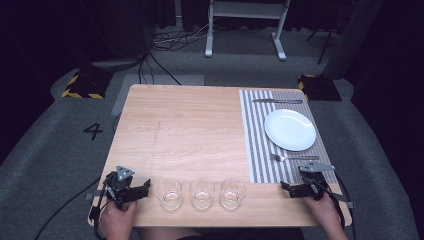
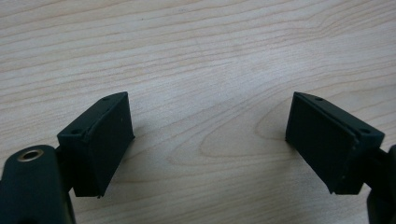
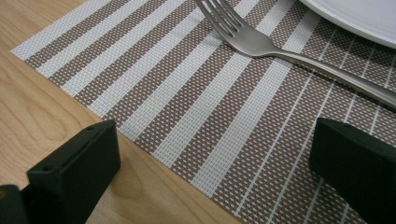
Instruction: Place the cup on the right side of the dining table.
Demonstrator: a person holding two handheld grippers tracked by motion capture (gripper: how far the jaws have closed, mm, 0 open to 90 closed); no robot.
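Table-setting looks barely begun: nothing gripped yet. Left tool [image 1: 145,188] spread, empty, just left of three glasses [image 1: 169,194] in row near front table [image 1: 190,125] edge. Right tool [image 1: 290,189] spread, empty, at mat [image 1: 256,150] corner near fork [image 1: 292,158]. Glasses clear, upright, apparently empty. Plate [image 1: 290,129], knife [image 1: 277,101] on mat.

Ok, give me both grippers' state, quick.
Left gripper: open, empty, over bare table.
Right gripper: open, empty, near the fork.
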